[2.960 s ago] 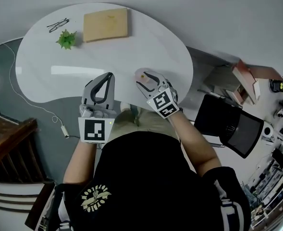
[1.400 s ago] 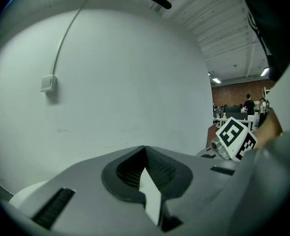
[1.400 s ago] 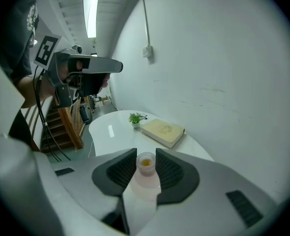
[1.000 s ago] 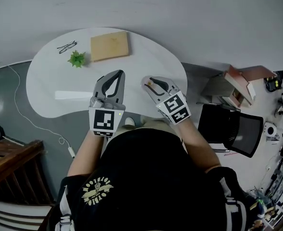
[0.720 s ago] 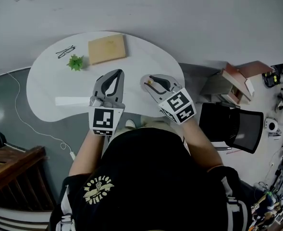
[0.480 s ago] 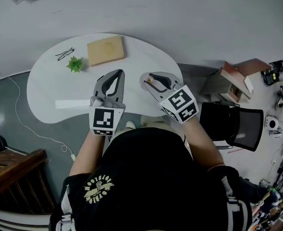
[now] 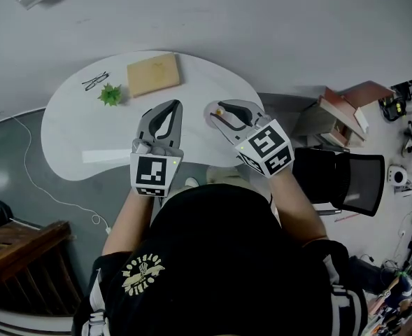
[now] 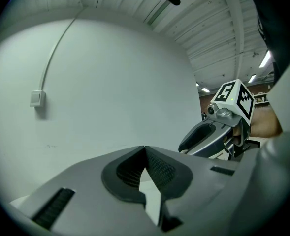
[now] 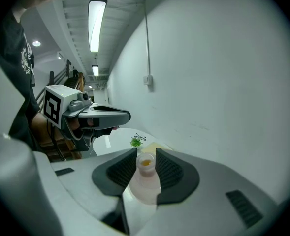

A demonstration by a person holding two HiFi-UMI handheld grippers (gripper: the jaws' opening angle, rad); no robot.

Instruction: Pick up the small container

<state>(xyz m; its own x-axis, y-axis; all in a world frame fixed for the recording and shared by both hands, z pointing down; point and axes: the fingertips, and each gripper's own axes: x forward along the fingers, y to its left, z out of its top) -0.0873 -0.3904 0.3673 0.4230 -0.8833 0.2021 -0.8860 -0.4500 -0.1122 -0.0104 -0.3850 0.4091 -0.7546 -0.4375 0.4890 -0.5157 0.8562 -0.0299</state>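
The small container [image 9: 145,180] is a translucent cup with something orange inside. My right gripper [image 9: 145,157] is shut on it, one dark pad on each side, and holds it upright above the white table [image 7: 80,128]. In the head view the container [image 7: 219,112] shows as a small spot at the tip of the right gripper [image 7: 217,109]. My left gripper [image 7: 171,108] hovers beside it on the left. Its jaws meet at the tips with nothing between them, as the left gripper [image 8: 145,149] shows in its own view.
At the table's far side lie a wooden board [image 7: 153,74], a small green plant [image 7: 110,94] and a pair of glasses [image 7: 95,82]. A black chair [image 7: 338,180] and stacked boxes [image 7: 345,110] stand to the right. A white cable [image 7: 31,159] runs over the floor at left.
The table looks smaller and farther than before, so both grippers now hang higher above it. The right gripper has kept the container between its pads throughout. The left stays shut.
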